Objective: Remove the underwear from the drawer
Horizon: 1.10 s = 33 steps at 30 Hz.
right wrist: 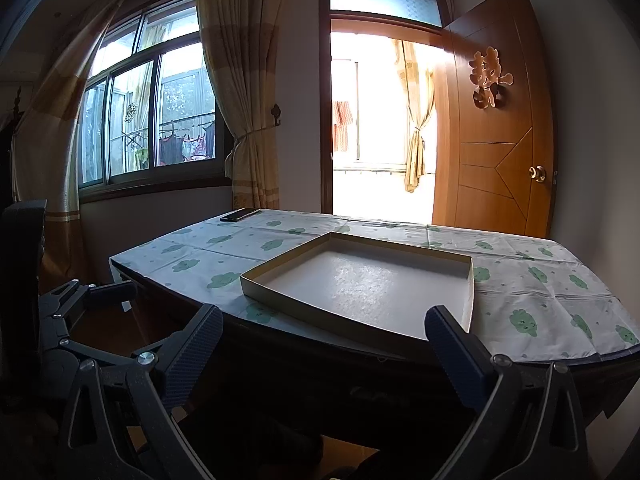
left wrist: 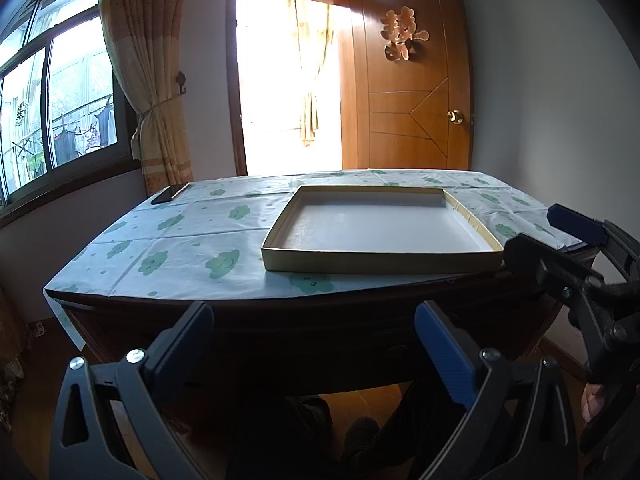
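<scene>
I hold my left hand-held gripper (left wrist: 314,344) and right hand-held gripper (right wrist: 324,344) wide open, with nothing in them. The dark drawer (right wrist: 376,394) sits shut just ahead, under the desk (right wrist: 532,304). I cannot see the underwear.

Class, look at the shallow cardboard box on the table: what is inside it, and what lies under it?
The box shows only its bare white floor. It rests on the cloud-print tablecloth. The cloth beneath the box is covered. The dark front below the table edge hides any drawer contents.
</scene>
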Available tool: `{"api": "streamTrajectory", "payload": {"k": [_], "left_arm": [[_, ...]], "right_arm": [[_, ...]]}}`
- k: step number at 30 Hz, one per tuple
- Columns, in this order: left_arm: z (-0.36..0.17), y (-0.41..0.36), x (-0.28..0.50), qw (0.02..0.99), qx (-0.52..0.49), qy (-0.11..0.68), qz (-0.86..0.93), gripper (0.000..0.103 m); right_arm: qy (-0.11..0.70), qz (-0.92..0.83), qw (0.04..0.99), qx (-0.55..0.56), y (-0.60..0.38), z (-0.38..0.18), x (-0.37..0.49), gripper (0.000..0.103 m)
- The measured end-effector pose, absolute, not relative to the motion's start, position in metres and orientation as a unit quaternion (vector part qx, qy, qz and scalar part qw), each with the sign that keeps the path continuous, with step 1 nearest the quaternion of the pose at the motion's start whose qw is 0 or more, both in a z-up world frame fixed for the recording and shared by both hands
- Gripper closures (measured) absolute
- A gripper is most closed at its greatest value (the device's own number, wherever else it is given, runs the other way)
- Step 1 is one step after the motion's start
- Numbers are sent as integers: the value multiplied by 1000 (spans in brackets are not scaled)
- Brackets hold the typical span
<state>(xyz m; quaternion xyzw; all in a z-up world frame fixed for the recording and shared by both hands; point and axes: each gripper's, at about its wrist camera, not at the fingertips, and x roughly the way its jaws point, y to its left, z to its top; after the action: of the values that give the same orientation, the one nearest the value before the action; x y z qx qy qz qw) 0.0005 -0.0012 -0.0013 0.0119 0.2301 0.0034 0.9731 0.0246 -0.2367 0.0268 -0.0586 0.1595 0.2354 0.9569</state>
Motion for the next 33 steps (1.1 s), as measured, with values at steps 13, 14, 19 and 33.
{"api": "streamTrajectory", "payload": {"k": [13,14,19,33], "left_arm": [[-1,-1,0,973,12,230,2,0],[-2,-1,0,973,12,230,3,0],[-1,0,0,973,12,231,3,0],[-1,2,0,973,13,231,2,0]], "right_arm": [[161,236,957,-59,-237,24,24,1],[161,236,957,-59,-237,24,24,1],[162,236,956,-59,-237,24,24,1],[163,236,956,-59,-236,24,23,1]]}}
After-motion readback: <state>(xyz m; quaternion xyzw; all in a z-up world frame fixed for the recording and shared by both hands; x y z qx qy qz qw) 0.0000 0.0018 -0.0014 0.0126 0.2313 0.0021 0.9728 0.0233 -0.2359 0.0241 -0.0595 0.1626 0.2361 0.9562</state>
